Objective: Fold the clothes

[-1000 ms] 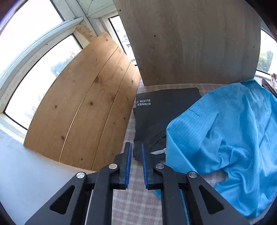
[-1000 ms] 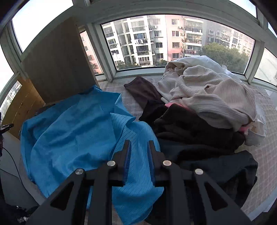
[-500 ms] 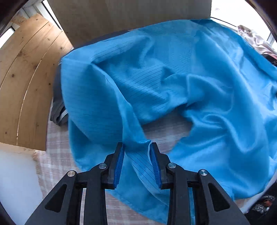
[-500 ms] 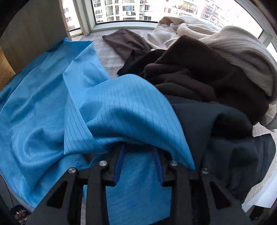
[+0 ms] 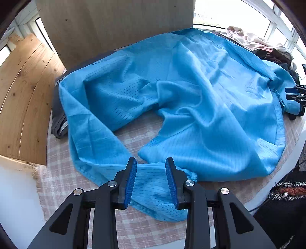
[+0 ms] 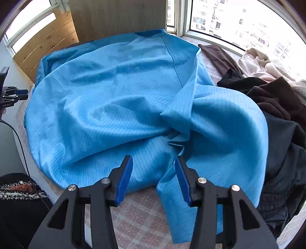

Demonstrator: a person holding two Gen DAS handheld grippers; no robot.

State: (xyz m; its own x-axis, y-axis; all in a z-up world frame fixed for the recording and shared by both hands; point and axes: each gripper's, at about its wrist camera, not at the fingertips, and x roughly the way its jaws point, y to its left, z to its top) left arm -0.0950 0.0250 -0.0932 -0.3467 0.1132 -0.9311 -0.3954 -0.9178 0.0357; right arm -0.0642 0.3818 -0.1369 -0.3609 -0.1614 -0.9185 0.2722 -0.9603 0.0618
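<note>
Ahead of the left fingers (image 5: 132, 180) a patch of bare checked surface (image 5: 133, 132) lies open between two folds of the blue garment (image 5: 200, 86), whose cuff fills the gap between them. Right of the right fingers (image 6: 125, 178) a pile of dark clothes (image 6: 283, 118) blocks the way; beyond the garment stand wooden boards (image 6: 118, 17).

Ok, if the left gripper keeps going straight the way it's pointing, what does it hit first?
Probably the blue garment: its cuffed sleeve end already lies between the open left gripper fingers, though their height above it is unclear.
</note>
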